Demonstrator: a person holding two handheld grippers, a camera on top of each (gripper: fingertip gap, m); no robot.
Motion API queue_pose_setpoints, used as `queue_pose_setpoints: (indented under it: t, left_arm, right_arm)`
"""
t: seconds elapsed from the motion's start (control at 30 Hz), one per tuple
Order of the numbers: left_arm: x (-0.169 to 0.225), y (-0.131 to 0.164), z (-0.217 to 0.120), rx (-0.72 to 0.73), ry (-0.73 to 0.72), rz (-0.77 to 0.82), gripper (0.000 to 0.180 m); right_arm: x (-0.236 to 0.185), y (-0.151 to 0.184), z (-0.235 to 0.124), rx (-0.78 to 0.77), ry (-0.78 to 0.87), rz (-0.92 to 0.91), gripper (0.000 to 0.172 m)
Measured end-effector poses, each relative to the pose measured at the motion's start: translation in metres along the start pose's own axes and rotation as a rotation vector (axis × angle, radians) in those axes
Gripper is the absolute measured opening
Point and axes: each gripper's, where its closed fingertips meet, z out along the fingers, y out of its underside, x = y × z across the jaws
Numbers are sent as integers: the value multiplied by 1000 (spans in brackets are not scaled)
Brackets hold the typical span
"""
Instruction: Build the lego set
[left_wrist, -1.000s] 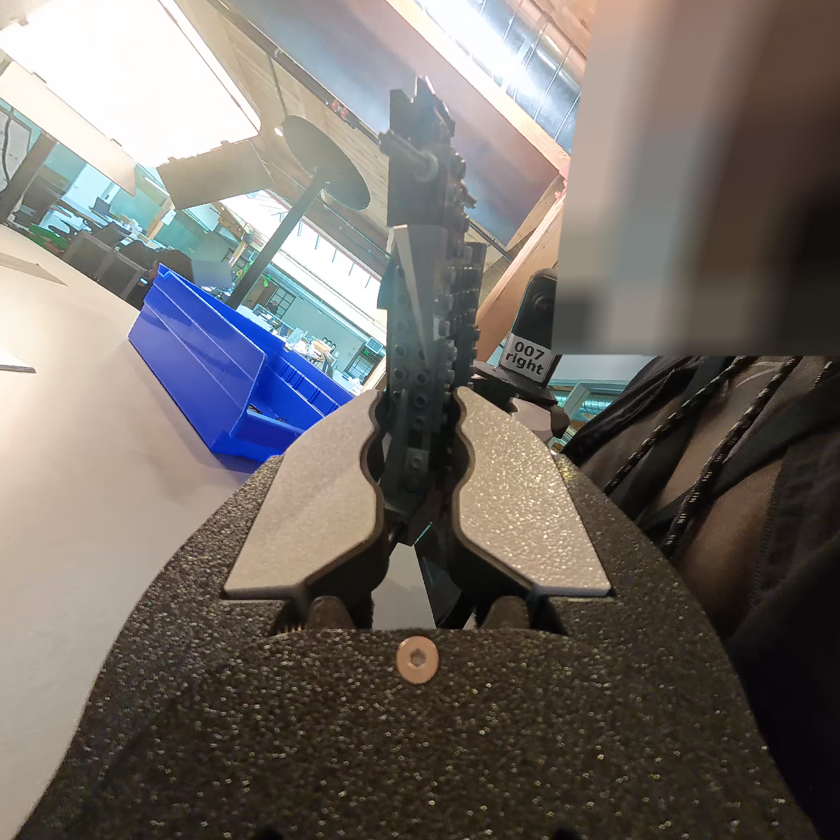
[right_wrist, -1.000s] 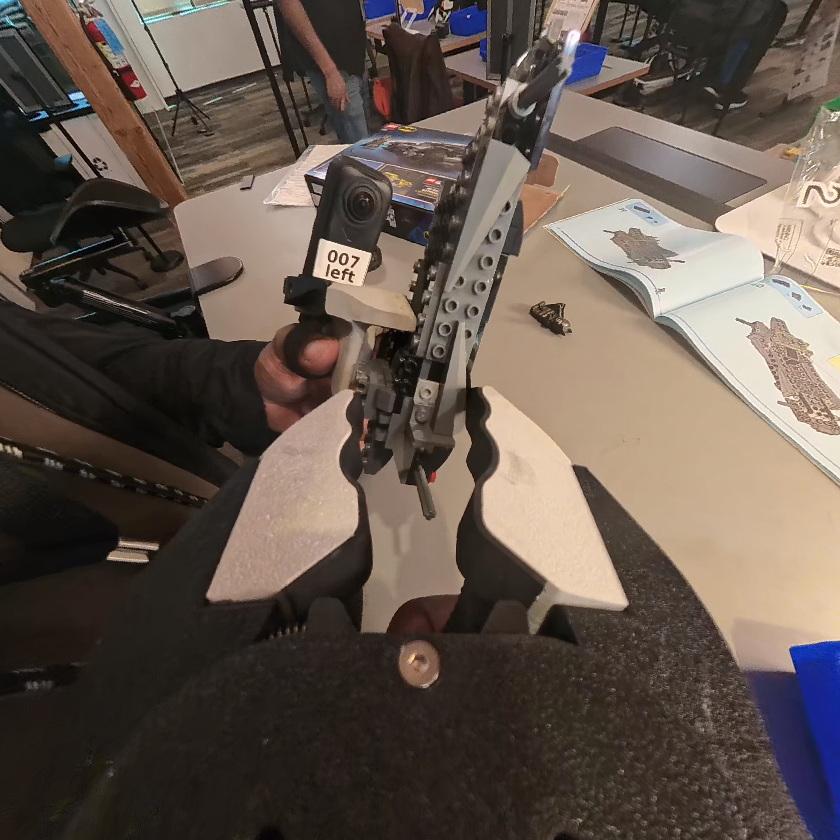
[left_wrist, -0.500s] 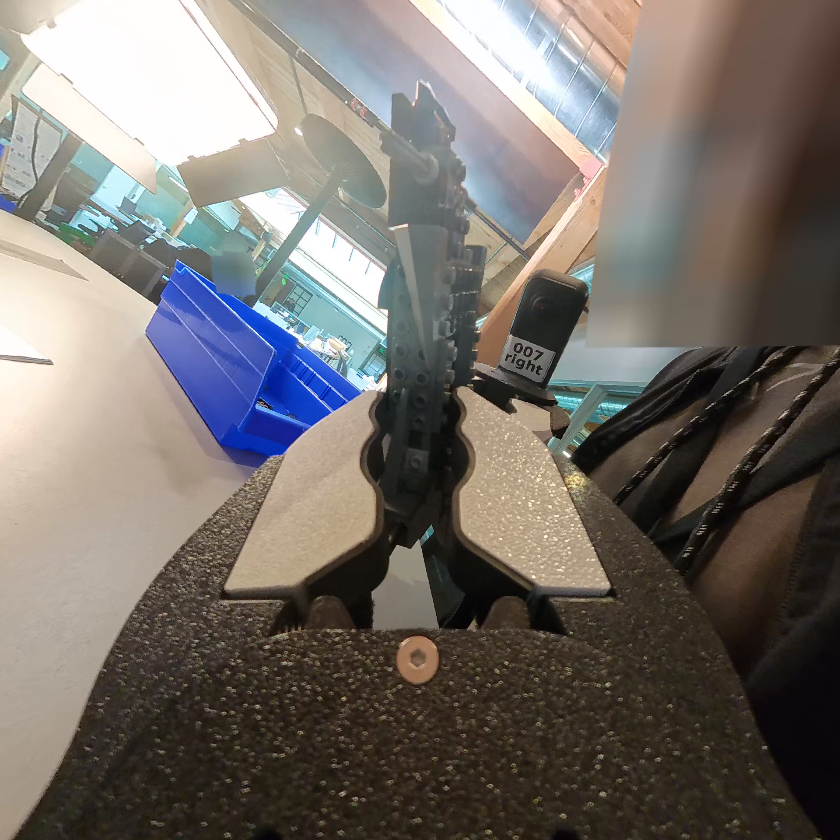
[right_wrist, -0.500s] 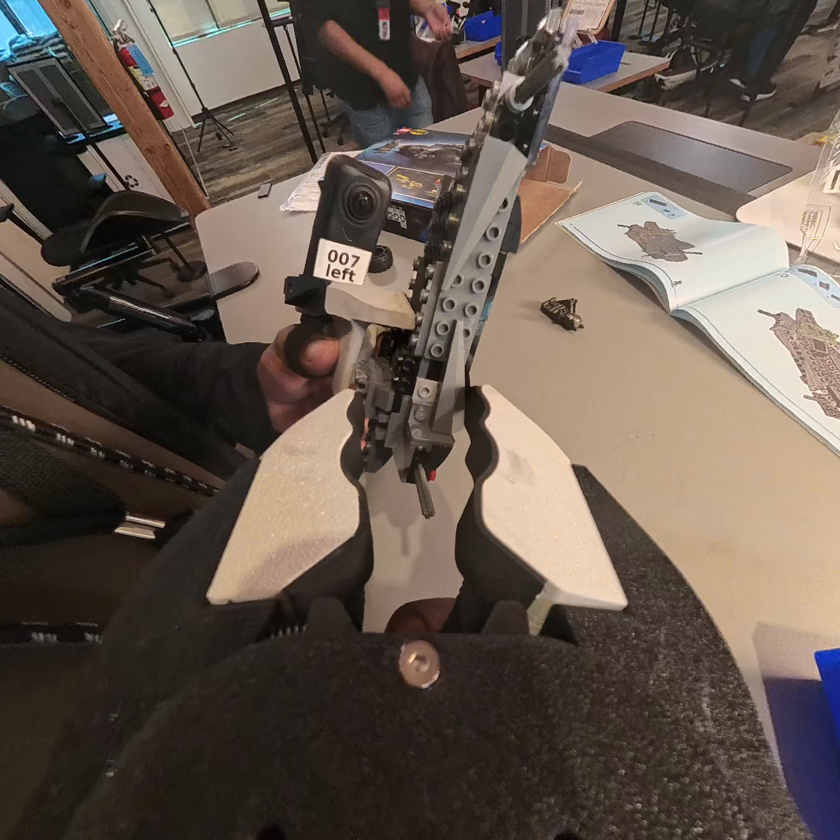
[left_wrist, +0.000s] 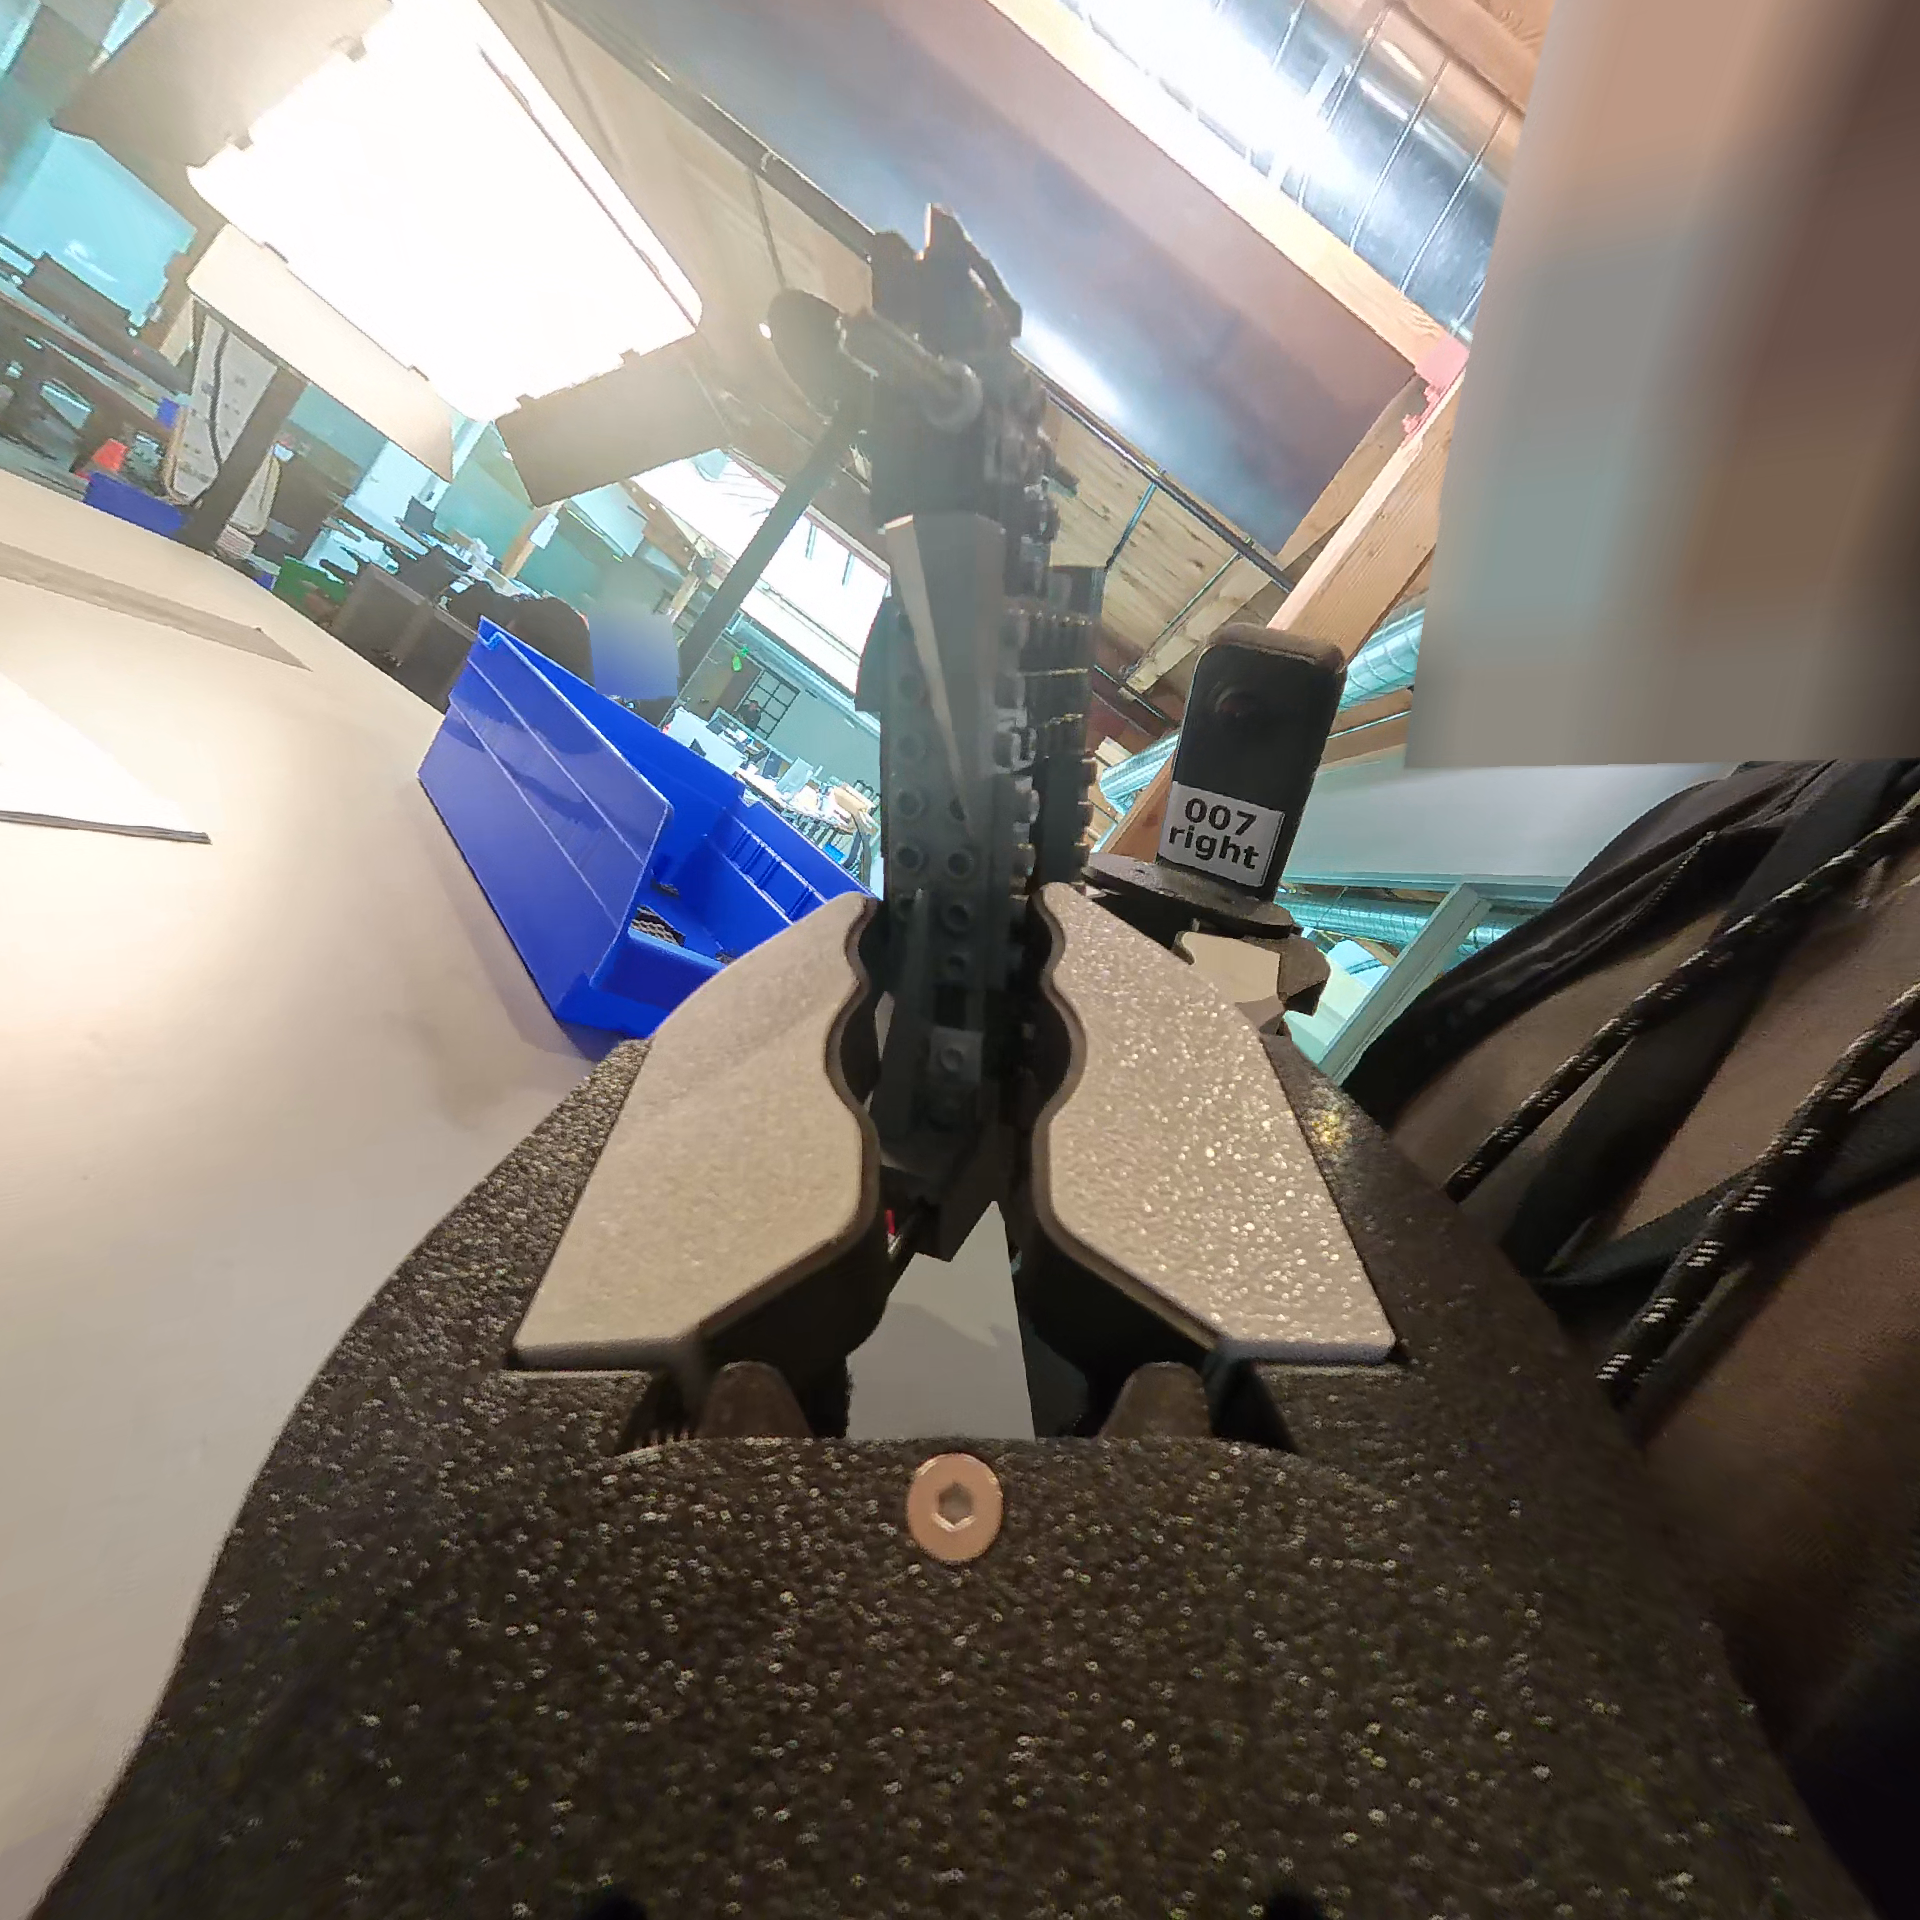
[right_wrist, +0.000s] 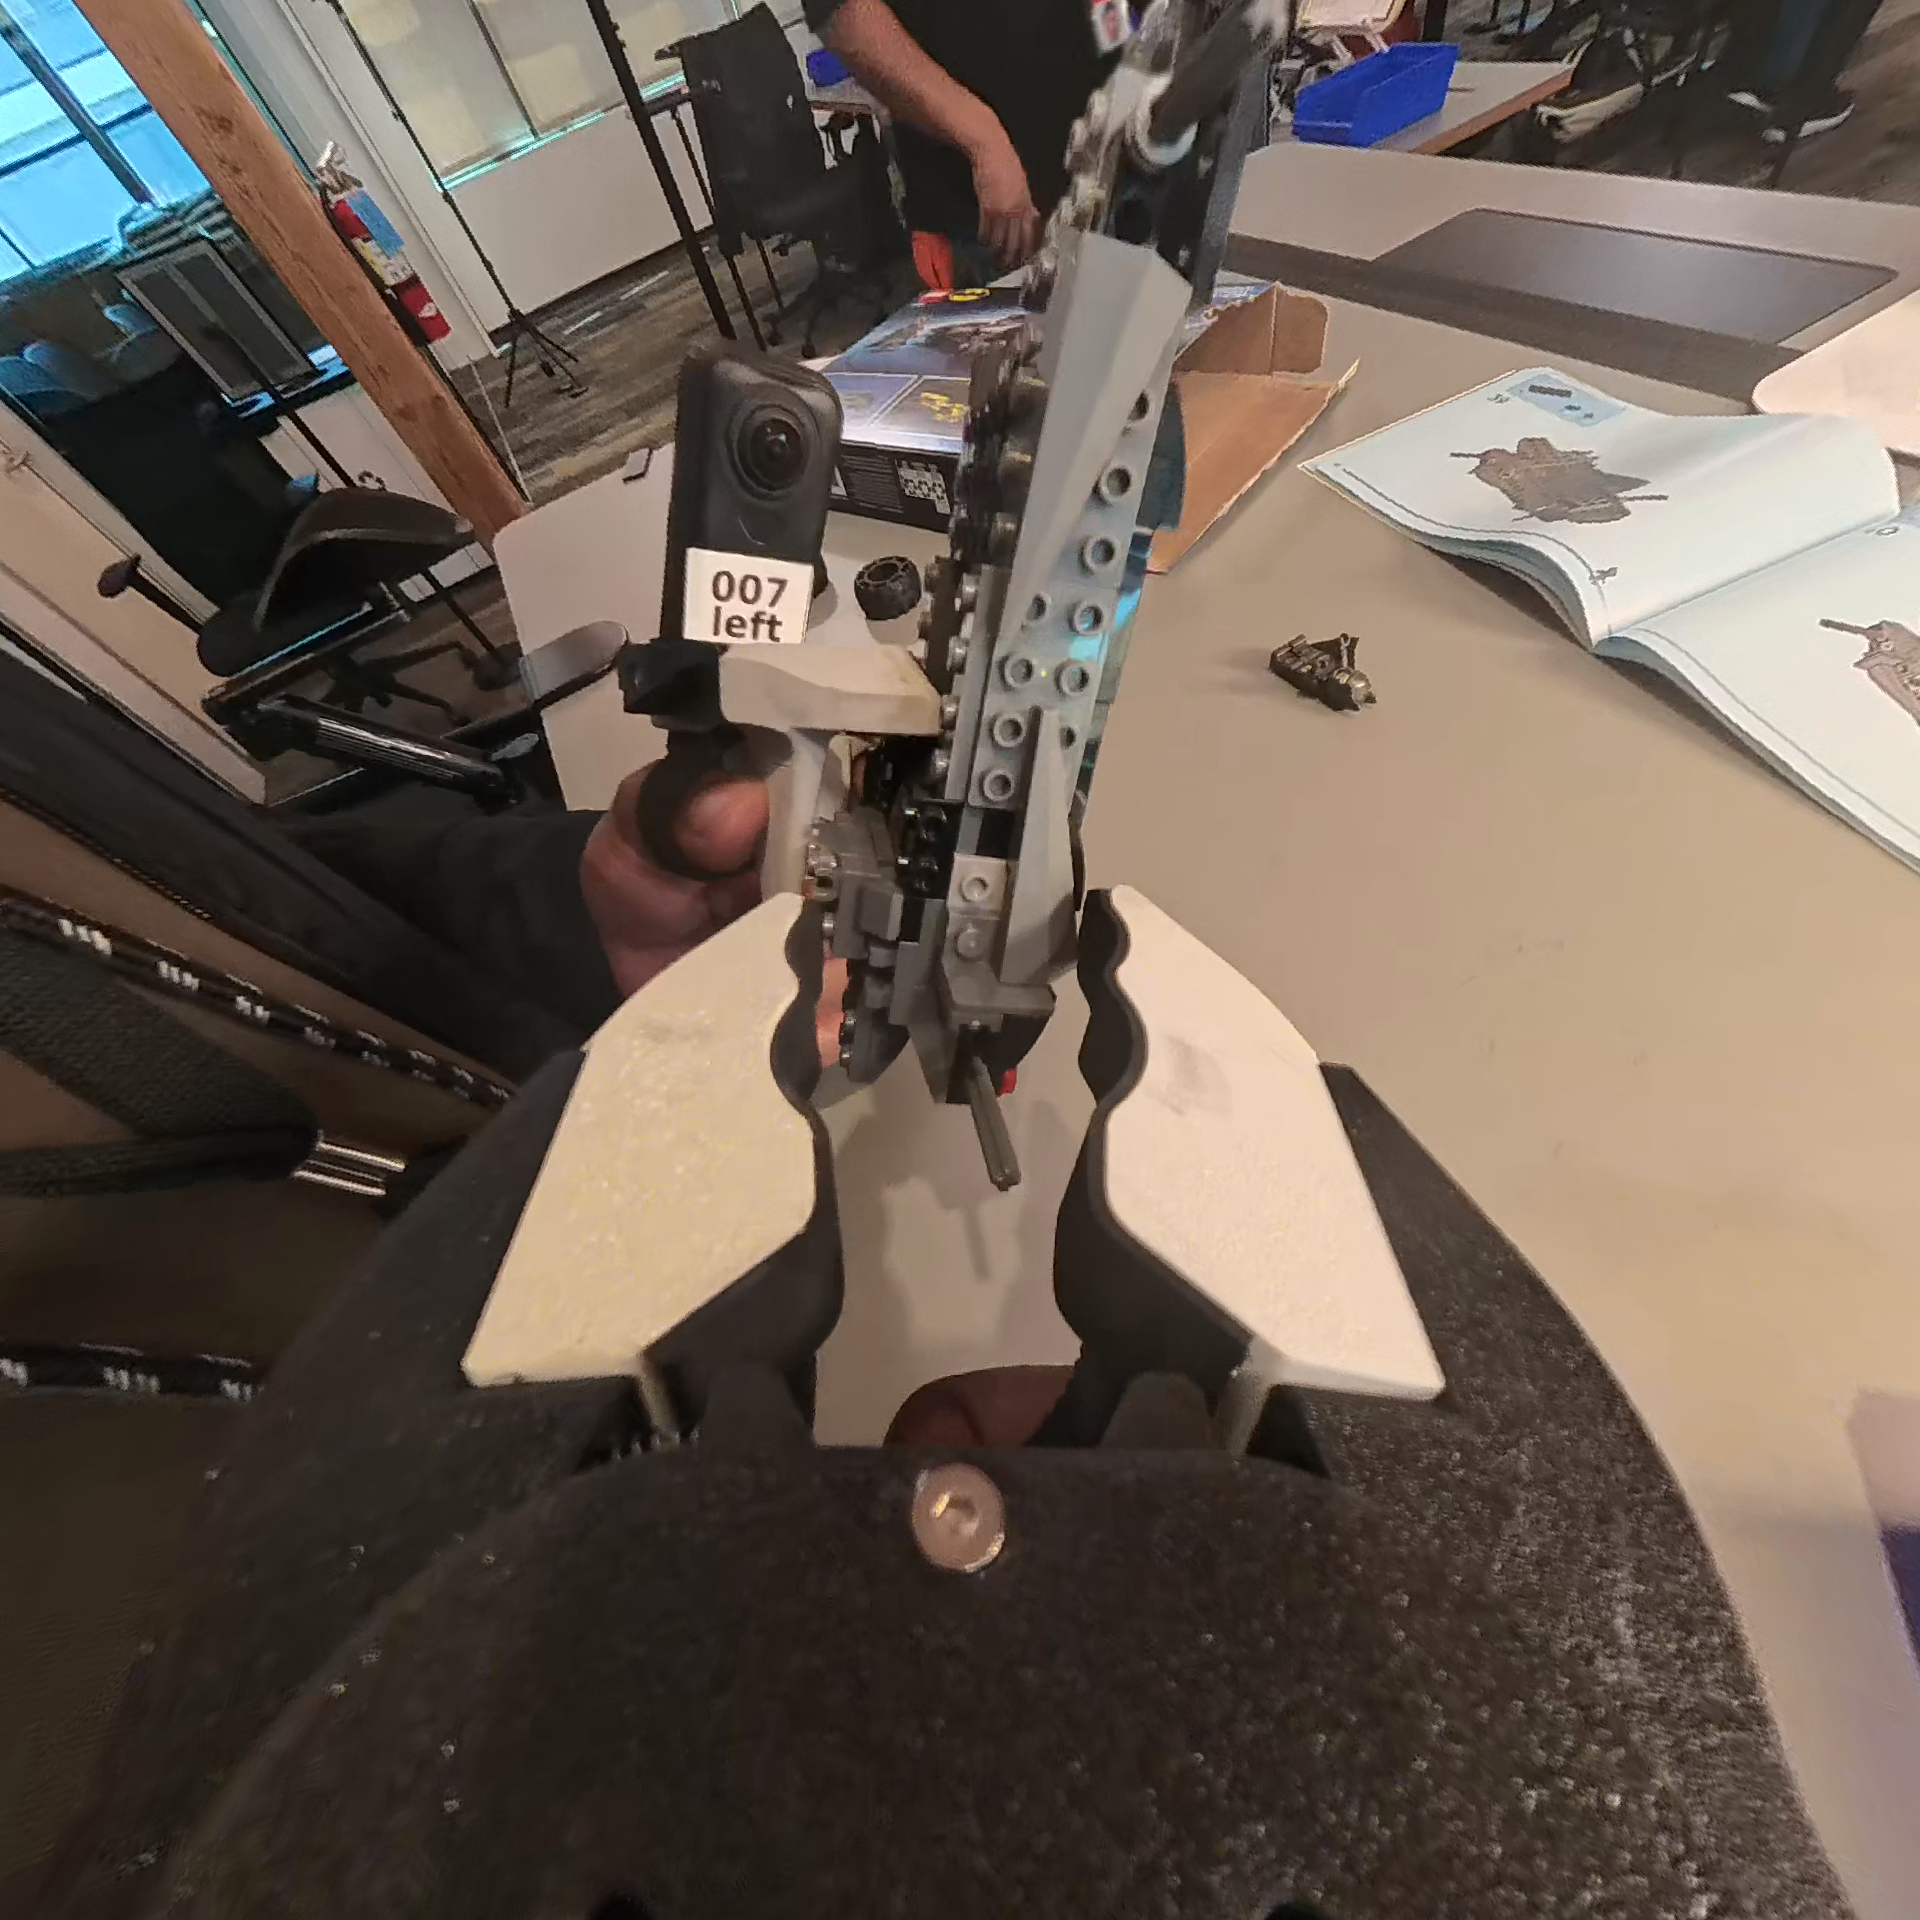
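Left gripper (left_wrist: 956, 925) clamps the grey brick model (left_wrist: 956, 790) upright; right gripper (right_wrist: 940, 935) stands wide around its lower end, pads clear, bare table (right_wrist: 1403, 987) rightward

The right tool (right_wrist: 940, 997) has its two fingers apart, one on each side of the bottom of a tall grey brick model (right_wrist: 1023, 665). There is a gap between the right finger (right_wrist: 1117, 997) and the model. The left tool (right_wrist: 831, 717), held in a hand (right_wrist: 675, 883), grips the model from the left side. A thin dark pin (right_wrist: 992, 1132) sticks down from the model. On the grey table (right_wrist: 1455, 987), off to the right, lie a small dark brick piece (right_wrist: 1320, 670) and an open booklet (right_wrist: 1662, 540). Behind the model sits a box (right_wrist: 904, 416).
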Motion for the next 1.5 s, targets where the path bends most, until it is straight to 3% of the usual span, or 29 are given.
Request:
queue_pose_setpoints:
  t: [0.5, 0.77, 1.0, 1.2, 1.5]
  left_arm:
    - [4, 2, 1, -31, 6, 22, 26]
    - [0, -1, -1, -7, -31, 36, 26]
    - [-2, 4, 1, -46, -61, 48, 26]
    - [0, 6, 6, -108, -67, 10, 27]
    - [21, 9, 21, -251, -8, 36, 44]
  right_arm:
    - [-2, 3, -1, 21, -31, -16, 45]
    - [2, 4, 0, 19, 17, -12, 53]
    - [2, 5, 2, 20, 40, -48, 49]
    - [2, 3, -3, 113, -8, 1, 48]
    - [-1, -6, -23, 355, -165, 148, 47]
